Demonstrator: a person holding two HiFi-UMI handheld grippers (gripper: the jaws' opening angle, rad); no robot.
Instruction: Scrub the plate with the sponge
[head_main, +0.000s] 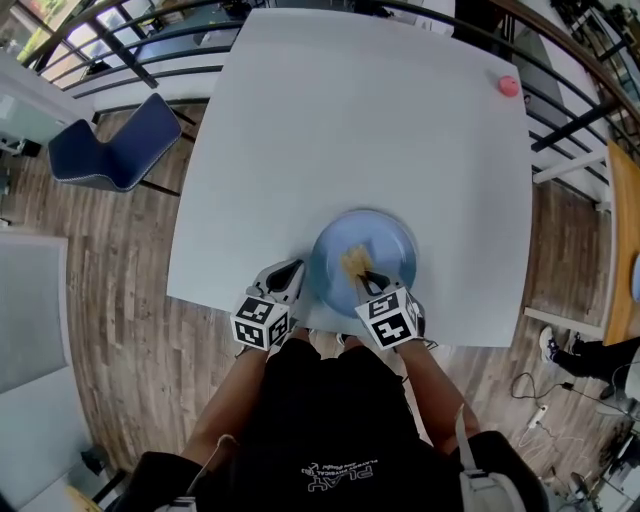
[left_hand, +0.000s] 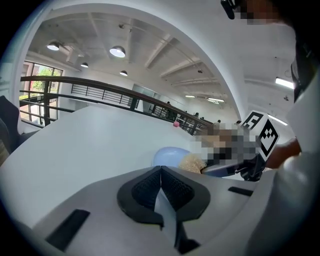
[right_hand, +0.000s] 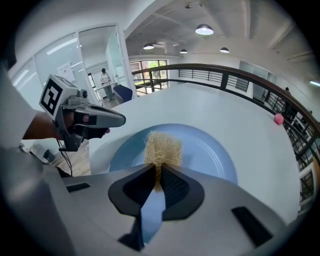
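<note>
Clamping the scruffy tan sponge (right_hand: 162, 149), the right gripper (head_main: 364, 274) sits mid blue plate (head_main: 392, 238). Left gripper (head_main: 296, 271) has its jaws squeezed together, right at the plate's 9 o'clock rim.

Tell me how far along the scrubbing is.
Done: the right gripper is shut on the sponge, which sits on the blue plate. In hand: the scrub itself, with the left gripper shut beside the plate's rim. Left: unclear, since no dirt or suds show how much is scrubbed.
</note>
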